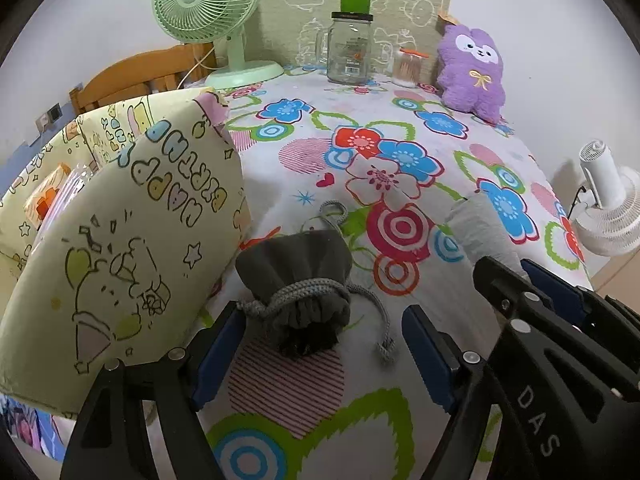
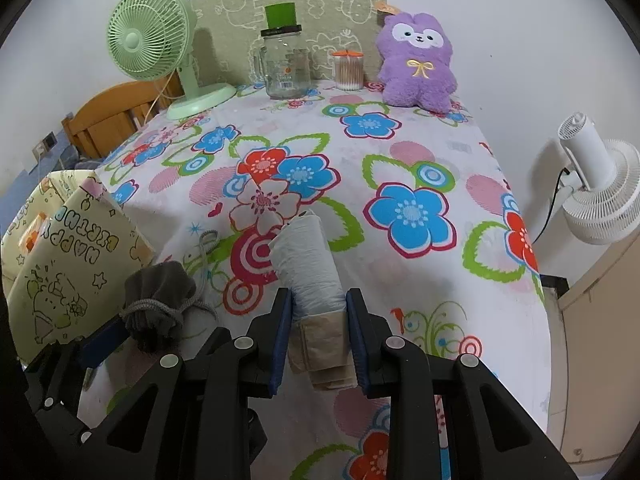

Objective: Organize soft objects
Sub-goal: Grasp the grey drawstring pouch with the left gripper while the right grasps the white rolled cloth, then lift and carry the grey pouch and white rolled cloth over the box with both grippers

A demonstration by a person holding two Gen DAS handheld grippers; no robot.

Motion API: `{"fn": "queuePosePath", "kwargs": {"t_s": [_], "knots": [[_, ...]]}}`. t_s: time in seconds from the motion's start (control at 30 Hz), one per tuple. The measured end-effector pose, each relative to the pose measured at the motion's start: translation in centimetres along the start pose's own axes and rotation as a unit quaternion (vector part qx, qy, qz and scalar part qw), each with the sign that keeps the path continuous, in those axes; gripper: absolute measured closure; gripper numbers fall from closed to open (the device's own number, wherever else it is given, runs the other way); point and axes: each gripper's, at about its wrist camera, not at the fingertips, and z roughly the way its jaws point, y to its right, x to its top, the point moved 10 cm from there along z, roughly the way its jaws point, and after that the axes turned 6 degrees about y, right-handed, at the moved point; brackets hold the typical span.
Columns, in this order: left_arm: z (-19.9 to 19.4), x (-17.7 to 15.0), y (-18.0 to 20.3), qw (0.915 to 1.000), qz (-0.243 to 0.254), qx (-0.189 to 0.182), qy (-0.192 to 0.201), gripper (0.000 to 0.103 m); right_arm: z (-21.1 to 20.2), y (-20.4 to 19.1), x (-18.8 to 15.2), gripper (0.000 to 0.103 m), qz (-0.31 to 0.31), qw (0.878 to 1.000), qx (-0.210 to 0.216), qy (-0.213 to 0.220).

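Right gripper [image 2: 318, 322] clamped on white plastic roll [image 2: 308, 264] by its paper-banded end, roll held just over floral worktop [image 2: 420, 152]. Left gripper [image 1: 320, 344] spread wide around grey drawstring pouch [image 1: 298, 284], pads not seen touching it; pouch lying beside birthday gift bag [image 1: 132, 240]. Step judged: pickup of both soft items. Next called for: closing on pouch neck, then carry toward bag, presumably.

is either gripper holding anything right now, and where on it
The right gripper grips the white roll of bags at its near end, by the paper band. The left gripper is open around the grey drawstring pouch, not holding it.
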Motion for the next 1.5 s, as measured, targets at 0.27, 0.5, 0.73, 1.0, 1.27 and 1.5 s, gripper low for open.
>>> {"fn": "queuePosePath", "kwargs": {"t_s": [0.27,0.5,0.73,1.0,1.27,1.5], "knots": [[0.9,0.2,0.4,0.9999,0.006,-0.006,-0.005,0.040,0.5,0.3,0.2,0.072,0.005,1.000,-0.002,-0.003],[0.9,0.4,0.7,0.9997,0.018,-0.016,-0.003,0.057,0.3,0.3,0.2,0.072,0.006,1.000,-0.001,-0.001],[0.4,0.1,1.0,0.9992,0.031,-0.024,-0.008,0.059,-0.3,0.2,0.0,0.072,0.012,1.000,-0.003,0.002],[-1.0,-0.4,1.2,0.9982,0.049,-0.035,-0.004,0.059,-1.8,0.2,-0.6,0.072,0.023,1.000,-0.008,0.007],[-2.5,-0.8,1.2,0.9971,0.058,-0.049,-0.003,0.059,-3.6,0.3,-1.1,0.072,0.035,0.999,-0.021,0.015],[-4.0,-0.7,1.3,0.9953,0.070,-0.068,0.004,0.059,-5.5,0.0,-1.4,0.072,0.049,0.998,-0.036,0.020]]}}
